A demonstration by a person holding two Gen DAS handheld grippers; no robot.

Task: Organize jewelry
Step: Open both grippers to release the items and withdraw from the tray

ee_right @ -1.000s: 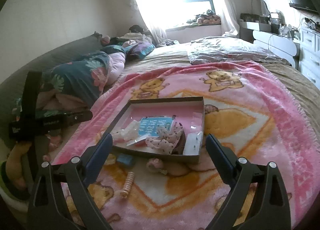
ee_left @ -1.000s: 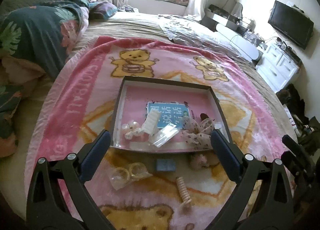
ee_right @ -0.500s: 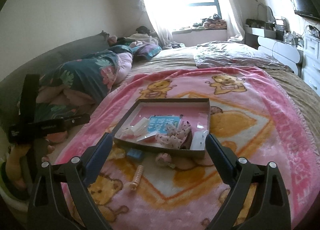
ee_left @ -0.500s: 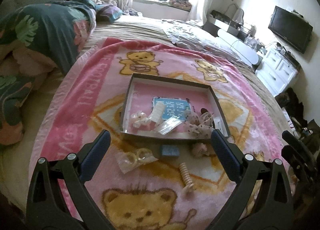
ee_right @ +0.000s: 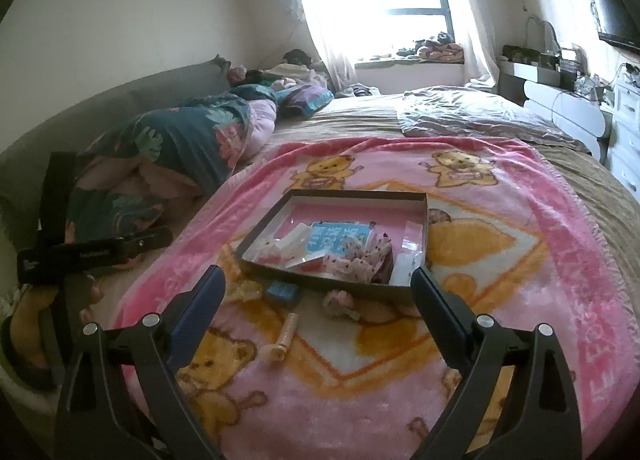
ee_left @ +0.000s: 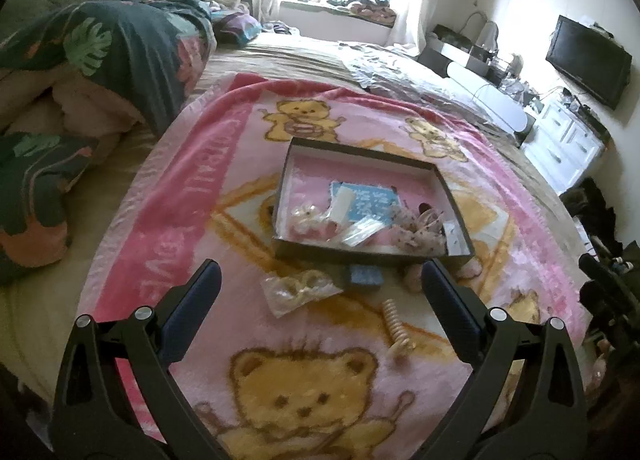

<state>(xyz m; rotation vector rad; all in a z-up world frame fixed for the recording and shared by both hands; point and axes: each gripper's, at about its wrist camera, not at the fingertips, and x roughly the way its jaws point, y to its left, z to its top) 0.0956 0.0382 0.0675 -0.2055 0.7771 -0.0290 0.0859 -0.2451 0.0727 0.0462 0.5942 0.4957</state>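
A pink bear-print blanket (ee_left: pixel 168 220) covered the bed. On it sat a shallow dark box (ee_left: pixel 362 252) holding a blue card (ee_left: pixel 370 200) and small packets. Just in front of the box lay a clear bag (ee_left: pixel 298 290), a small blue box (ee_left: pixel 365 275) and a spiral hair tie (ee_left: pixel 395 326). The left hand-held gripper (ee_left: pixel 320 284) and right hand-held gripper (ee_right: pixel 318 286) were spread wide, empty, above the blanket.
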